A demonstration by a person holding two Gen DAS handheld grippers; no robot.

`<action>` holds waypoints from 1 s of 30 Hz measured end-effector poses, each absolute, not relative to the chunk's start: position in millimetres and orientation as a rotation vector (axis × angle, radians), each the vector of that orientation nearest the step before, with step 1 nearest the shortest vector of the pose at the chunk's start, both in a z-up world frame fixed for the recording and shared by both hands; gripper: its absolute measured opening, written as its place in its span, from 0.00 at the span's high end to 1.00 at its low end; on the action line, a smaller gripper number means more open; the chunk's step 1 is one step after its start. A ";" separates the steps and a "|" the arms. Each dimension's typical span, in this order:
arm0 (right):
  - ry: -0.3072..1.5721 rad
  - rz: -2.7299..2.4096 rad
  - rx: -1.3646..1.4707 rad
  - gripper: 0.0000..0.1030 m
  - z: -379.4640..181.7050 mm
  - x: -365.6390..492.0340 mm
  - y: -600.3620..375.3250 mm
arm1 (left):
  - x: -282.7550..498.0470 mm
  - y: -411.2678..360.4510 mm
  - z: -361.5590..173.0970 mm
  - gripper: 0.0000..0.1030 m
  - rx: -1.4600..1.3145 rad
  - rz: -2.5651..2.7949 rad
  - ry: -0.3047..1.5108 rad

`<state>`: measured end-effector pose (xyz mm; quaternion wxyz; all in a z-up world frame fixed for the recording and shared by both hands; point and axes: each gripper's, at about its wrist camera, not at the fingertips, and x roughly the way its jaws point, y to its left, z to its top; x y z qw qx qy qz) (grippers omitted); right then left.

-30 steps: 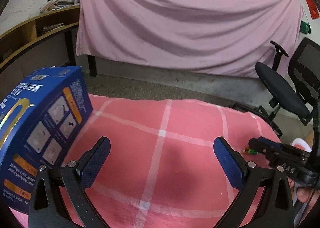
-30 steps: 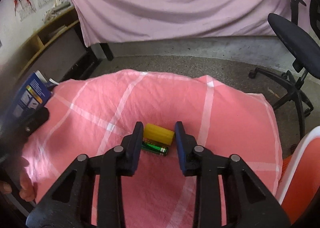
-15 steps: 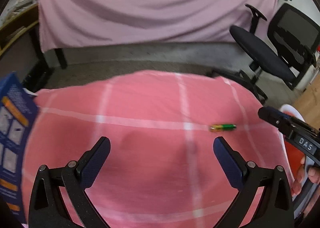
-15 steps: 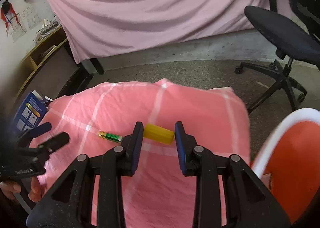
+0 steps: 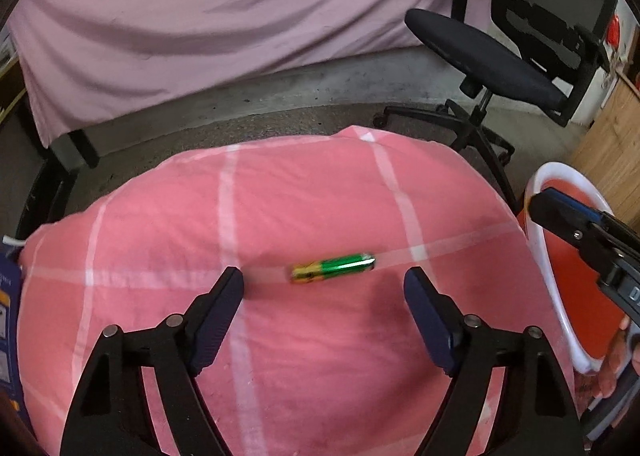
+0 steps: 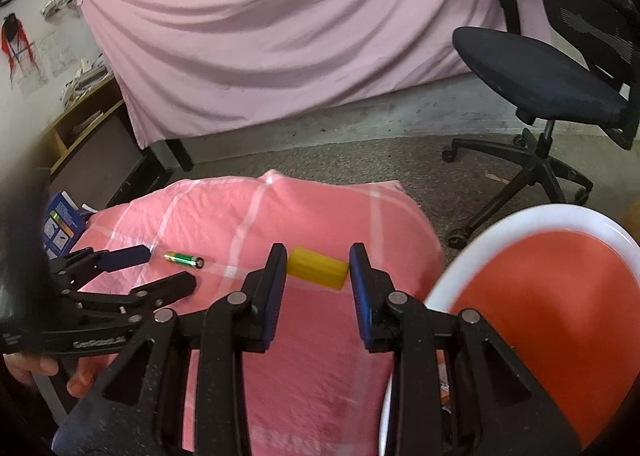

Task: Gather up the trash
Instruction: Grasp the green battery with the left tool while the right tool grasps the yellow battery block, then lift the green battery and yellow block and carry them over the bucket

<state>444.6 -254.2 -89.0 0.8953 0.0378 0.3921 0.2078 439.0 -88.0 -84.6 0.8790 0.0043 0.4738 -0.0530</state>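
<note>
My left gripper hangs over the pink cloth with pale check stripes that covers the table, and its jaws have just been closing in, though they stand well apart and press on nothing. The green and gold cylindrical battery lies on its side on the cloth just ahead of my two blue-padded fingertips, in line with the gap between them rather than inside it, and neither pad touches it. My right gripper is clamped on the small yellow ribbed plastic block, a pad pressed to each end, and it holds the block clear above the right part of the cloth. Just to the right of that block stands the orange bin with a white rim, beside the table's edge; the block is near the rim but not yet over the opening. At the far left edge of the table, a blue printed cardboard box stands upright. Behind the table a black office chair stands on the grey floor before a hanging pink sheet.
</note>
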 end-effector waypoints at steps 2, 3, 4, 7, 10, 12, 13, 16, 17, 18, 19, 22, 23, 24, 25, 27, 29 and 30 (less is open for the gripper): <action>0.810 0.429 0.094 0.50 -88.3 444.2 -259.9 | 443.7 -94.6 -87.3 0.36 0.033 -0.092 0.998; 0.808 0.427 0.098 0.50 -87.6 444.1 -261.4 | 445.8 -96.8 -88.7 0.38 0.043 -0.082 1.003; 0.806 0.426 0.101 0.50 -87.5 443.8 -262.4 | 446.7 -99.5 -90.2 0.38 0.051 -0.075 1.006; 0.799 0.427 0.104 0.50 -86.4 441.9 -263.1 | 444.8 -103.3 -92.2 0.46 0.080 -0.060 1.003; 0.799 0.432 0.099 0.50 -87.9 440.2 -263.1 | 443.0 -109.2 -94.1 0.61 0.093 -0.055 0.999; 0.796 0.432 0.091 0.50 -89.1 437.8 -262.3 | 440.6 -111.4 -94.1 0.63 0.095 -0.052 0.995; 0.795 0.432 0.090 0.50 -89.7 436.5 -262.7 | 439.7 -110.9 -94.5 0.63 0.095 -0.052 0.994; 0.786 0.433 0.092 0.50 -90.5 433.4 -265.5 | 433.3 -109.1 -92.7 0.63 0.066 -0.066 0.981; 0.780 0.433 0.094 0.50 -90.2 432.0 -266.7 | 430.9 -106.4 -90.7 0.63 0.052 -0.074 0.975; 0.769 0.431 0.097 0.50 -89.2 429.7 -268.6 | 427.1 -105.1 -88.7 0.63 0.036 -0.082 0.963; 0.757 0.431 0.101 0.50 -88.1 427.2 -270.5 | 422.7 -104.4 -86.3 0.63 0.023 -0.088 0.946; 0.722 0.426 0.107 0.50 -85.1 420.3 -274.9 | 408.9 -104.1 -73.1 0.63 0.006 -0.085 0.867; 0.714 0.424 0.107 0.50 -84.0 418.7 -275.8 | 404.6 -105.5 -67.9 0.63 0.000 -0.086 0.837; 0.699 0.422 0.108 0.50 -81.8 415.9 -277.1 | 399.8 -105.7 -63.1 0.63 -0.008 -0.091 0.805; 0.681 0.420 0.109 0.50 -78.8 412.4 -278.5 | 394.1 -106.3 -57.7 0.63 -0.016 -0.099 0.769; 0.645 0.420 0.110 0.50 -72.4 406.2 -280.4 | 384.1 -109.4 -48.6 0.63 -0.024 -0.111 0.707; 0.600 0.418 0.102 0.50 -64.9 398.8 -282.1 | 373.3 -112.7 -39.1 0.63 -0.033 -0.121 0.639; 0.566 0.414 0.097 0.50 -59.5 393.4 -283.4 | 368.1 -114.3 -34.5 0.63 -0.039 -0.127 0.606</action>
